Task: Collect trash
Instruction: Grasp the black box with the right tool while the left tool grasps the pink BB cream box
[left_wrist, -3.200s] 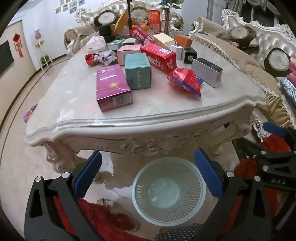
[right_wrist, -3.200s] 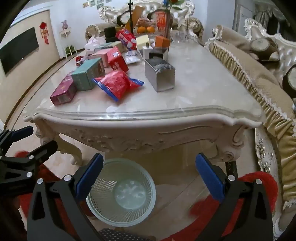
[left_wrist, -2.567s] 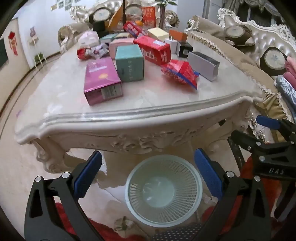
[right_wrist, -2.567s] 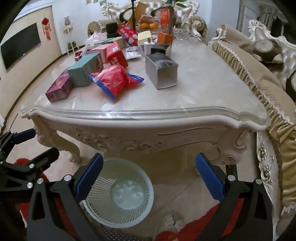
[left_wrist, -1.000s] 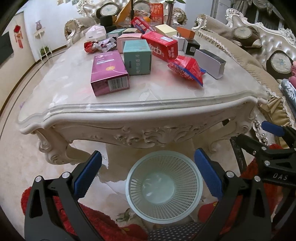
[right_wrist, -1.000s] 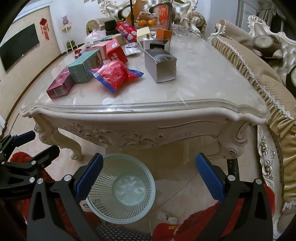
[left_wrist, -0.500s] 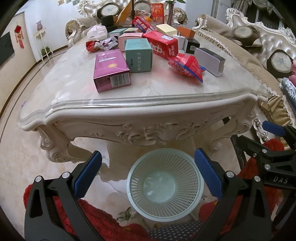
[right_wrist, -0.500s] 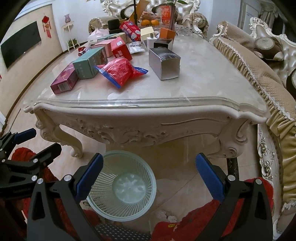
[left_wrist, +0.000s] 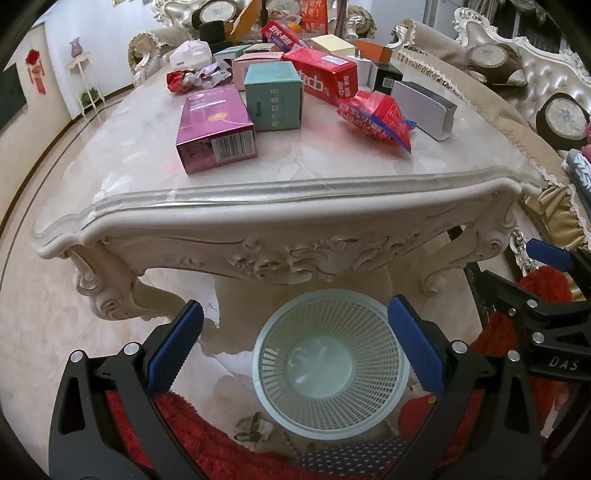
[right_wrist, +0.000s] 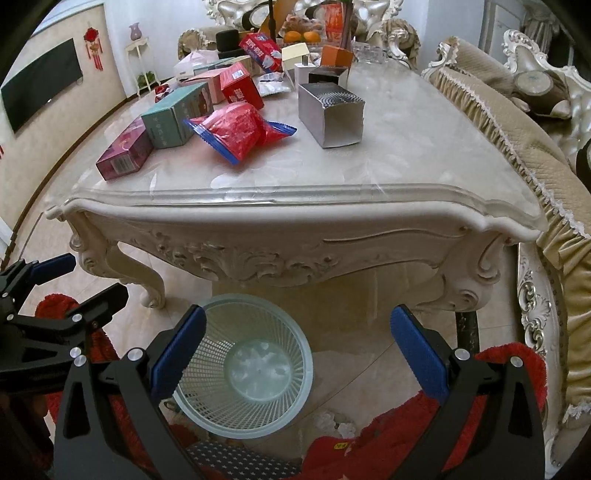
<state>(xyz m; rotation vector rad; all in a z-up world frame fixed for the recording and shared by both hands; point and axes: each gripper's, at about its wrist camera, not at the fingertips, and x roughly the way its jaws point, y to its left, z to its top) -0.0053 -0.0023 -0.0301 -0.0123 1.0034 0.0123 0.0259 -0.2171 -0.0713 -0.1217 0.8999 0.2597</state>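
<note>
A pale green mesh waste basket (left_wrist: 330, 363) (right_wrist: 243, 365) stands empty on the floor in front of the marble table (left_wrist: 314, 162) (right_wrist: 406, 155). On the table lie a magenta box (left_wrist: 214, 131) (right_wrist: 125, 153), a teal box (left_wrist: 273, 96) (right_wrist: 173, 116), a red snack bag (left_wrist: 373, 114) (right_wrist: 240, 129), a silver box (left_wrist: 424, 105) (right_wrist: 328, 112), a red carton (left_wrist: 325, 75) and a crumpled wrapper (left_wrist: 195, 77). My left gripper (left_wrist: 293, 332) hangs open over the basket. My right gripper (right_wrist: 297, 334) is open too, low beside the basket, with nothing held.
More boxes and a fruit bowl (right_wrist: 301, 33) crowd the table's far end. A fringed sofa (right_wrist: 535, 147) runs along the right. A person's red fluffy slippers (left_wrist: 543, 288) (right_wrist: 509, 354) and star-patterned clothing (left_wrist: 332, 459) sit near the basket. A crumpled scrap (left_wrist: 258, 430) lies on the floor.
Both grippers have risen and tipped slightly, so the table edge sits a bit lower and nearer in each view. Jaws stay open and nothing on the table has moved.
</note>
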